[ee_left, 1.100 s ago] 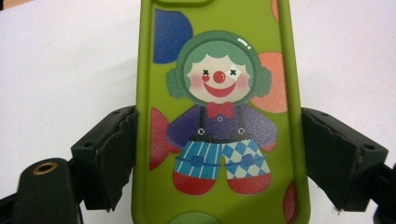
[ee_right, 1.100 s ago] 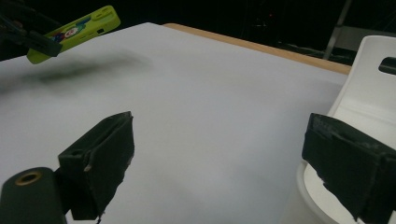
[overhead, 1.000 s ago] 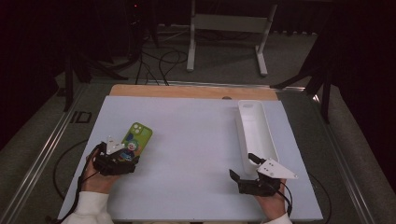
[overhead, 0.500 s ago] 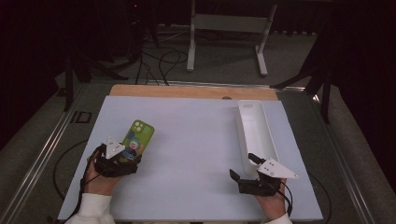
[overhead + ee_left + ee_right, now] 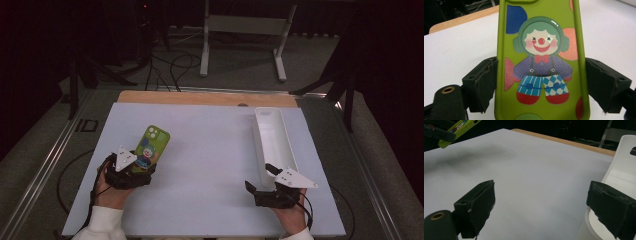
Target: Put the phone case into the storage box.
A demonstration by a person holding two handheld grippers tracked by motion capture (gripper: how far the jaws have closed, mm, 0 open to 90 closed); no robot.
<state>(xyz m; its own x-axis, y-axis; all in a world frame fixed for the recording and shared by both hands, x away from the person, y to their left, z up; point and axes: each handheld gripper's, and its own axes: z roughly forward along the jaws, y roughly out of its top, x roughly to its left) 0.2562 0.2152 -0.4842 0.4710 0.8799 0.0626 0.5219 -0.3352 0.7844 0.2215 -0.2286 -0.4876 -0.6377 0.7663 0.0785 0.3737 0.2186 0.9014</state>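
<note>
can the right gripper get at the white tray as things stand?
Probably yes. The right gripper rests at the near end of the white tray, jaws open with nothing between them, and one jaw already overlaps the tray's edge. The phone lies between the left gripper's jaws, well clear.

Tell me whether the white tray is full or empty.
Empty. The high view shows the tray with a bare white inside from end to end, and the right gripper view shows nothing lying in the near part of it.
</note>
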